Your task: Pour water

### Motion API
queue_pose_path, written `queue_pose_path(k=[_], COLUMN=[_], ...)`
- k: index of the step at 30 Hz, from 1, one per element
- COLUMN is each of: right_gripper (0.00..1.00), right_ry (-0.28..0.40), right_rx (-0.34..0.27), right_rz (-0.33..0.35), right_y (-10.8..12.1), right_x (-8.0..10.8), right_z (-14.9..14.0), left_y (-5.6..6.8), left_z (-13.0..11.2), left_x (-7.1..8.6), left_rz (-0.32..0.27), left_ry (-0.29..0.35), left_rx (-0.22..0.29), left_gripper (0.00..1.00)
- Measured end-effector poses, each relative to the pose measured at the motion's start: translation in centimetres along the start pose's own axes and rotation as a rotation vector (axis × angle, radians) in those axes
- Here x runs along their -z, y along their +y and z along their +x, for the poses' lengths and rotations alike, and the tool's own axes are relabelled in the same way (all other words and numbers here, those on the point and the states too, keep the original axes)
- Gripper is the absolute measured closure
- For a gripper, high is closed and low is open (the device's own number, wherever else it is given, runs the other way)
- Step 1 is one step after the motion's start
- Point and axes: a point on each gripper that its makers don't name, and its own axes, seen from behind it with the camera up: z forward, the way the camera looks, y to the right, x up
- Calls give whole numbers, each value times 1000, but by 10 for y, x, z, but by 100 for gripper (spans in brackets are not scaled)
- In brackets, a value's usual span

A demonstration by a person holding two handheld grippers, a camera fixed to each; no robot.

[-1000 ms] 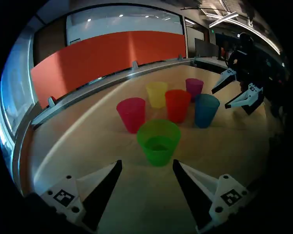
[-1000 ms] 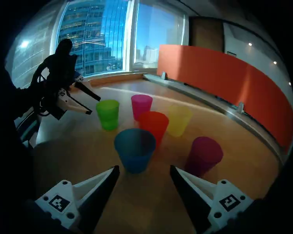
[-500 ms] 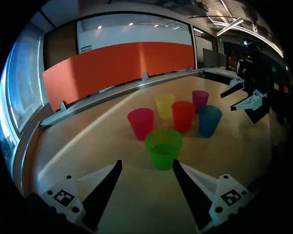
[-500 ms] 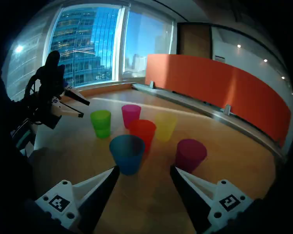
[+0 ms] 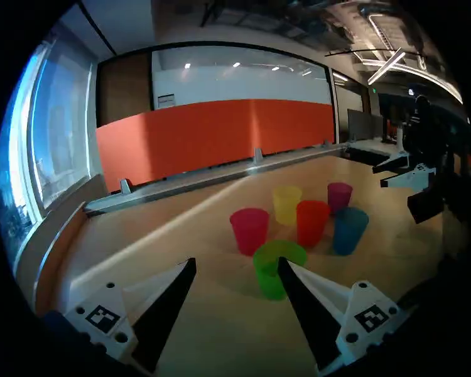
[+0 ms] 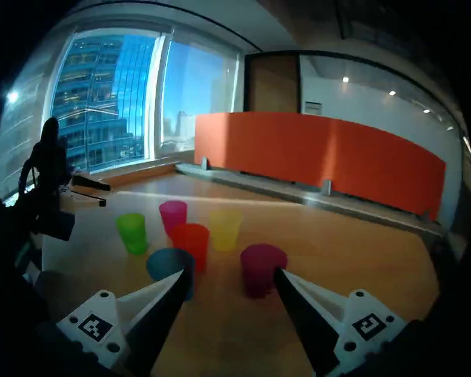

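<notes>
Several coloured plastic cups stand in a cluster on the wooden table (image 5: 173,220). In the left gripper view the green cup (image 5: 276,267) is nearest, just ahead of my open left gripper (image 5: 235,260). Behind it stand a pink cup (image 5: 249,229), a yellow cup (image 5: 287,204), an orange cup (image 5: 312,222), a blue cup (image 5: 350,229) and a purple cup (image 5: 340,196). In the right gripper view the blue cup (image 6: 166,264) and purple cup (image 6: 262,269) sit in front of my open right gripper (image 6: 231,270). Neither gripper holds anything.
The right gripper (image 5: 402,173) hangs beyond the cups at the far right, the left gripper (image 6: 88,188) at the far left. An orange partition (image 5: 223,135) runs along the table's far edge. Tall windows (image 6: 110,100) stand behind.
Both grippers have drawn back and tilted up from the cups, which now look smaller and lower in each view. The cups have not moved. Both jaws stay open.
</notes>
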Motion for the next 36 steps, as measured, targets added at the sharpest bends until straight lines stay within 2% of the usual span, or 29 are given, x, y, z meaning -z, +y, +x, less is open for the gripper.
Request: queue_pose_path(k=[8, 16, 24, 32, 36], right_gripper=[0, 0, 0, 0, 0], right_ry=[78, 164, 272, 376, 416], right_rx=[-27, -66, -82, -123, -134], right_rz=[-142, -268, -366, -475, -513], right_y=[29, 60, 82, 102, 109], right_x=[6, 14, 32, 53, 63], right_z=[21, 43, 66, 79, 83], left_y=[-5, -8, -14, -16, -21], left_z=[32, 47, 65, 80, 86], left_x=[7, 11, 20, 25, 29], left_rz=[40, 75, 113, 143, 175], left_ry=[111, 178, 244, 301, 325], left_rx=[51, 83, 98, 132, 134], left_gripper=[4, 4, 4, 4, 4])
